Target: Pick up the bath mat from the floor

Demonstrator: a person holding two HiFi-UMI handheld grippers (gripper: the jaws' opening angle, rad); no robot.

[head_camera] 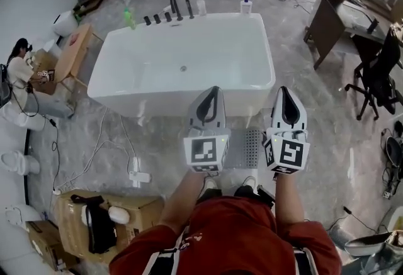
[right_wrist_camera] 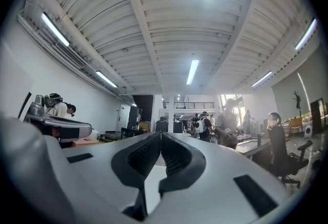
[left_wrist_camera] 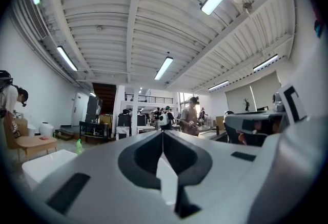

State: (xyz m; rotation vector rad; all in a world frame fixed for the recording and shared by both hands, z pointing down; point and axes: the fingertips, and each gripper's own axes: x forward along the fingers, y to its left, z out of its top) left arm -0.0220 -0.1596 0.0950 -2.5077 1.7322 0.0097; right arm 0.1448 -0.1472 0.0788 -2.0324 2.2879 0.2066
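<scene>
A marble floor [head_camera: 101,135] spreads round a white bathtub [head_camera: 157,99]. The grey bath mat [head_camera: 247,149] lies flat at the tub's foot. The left gripper [head_camera: 215,90] and right gripper [head_camera: 283,89] hang level above it, both closed and empty. The next move probably calls for opening the jaws, tipping them down and pinching the mat's near edge.

Your head camera looking steeply down, left gripper [head_camera: 214,90] and right gripper [head_camera: 283,90] near, bathtub [head_camera: 182,66] beyond. Your gripper cameras riding close behind jaws, facing level, both taking in ceiling [left_wrist_camera: 128,13] and far end of room.
</scene>
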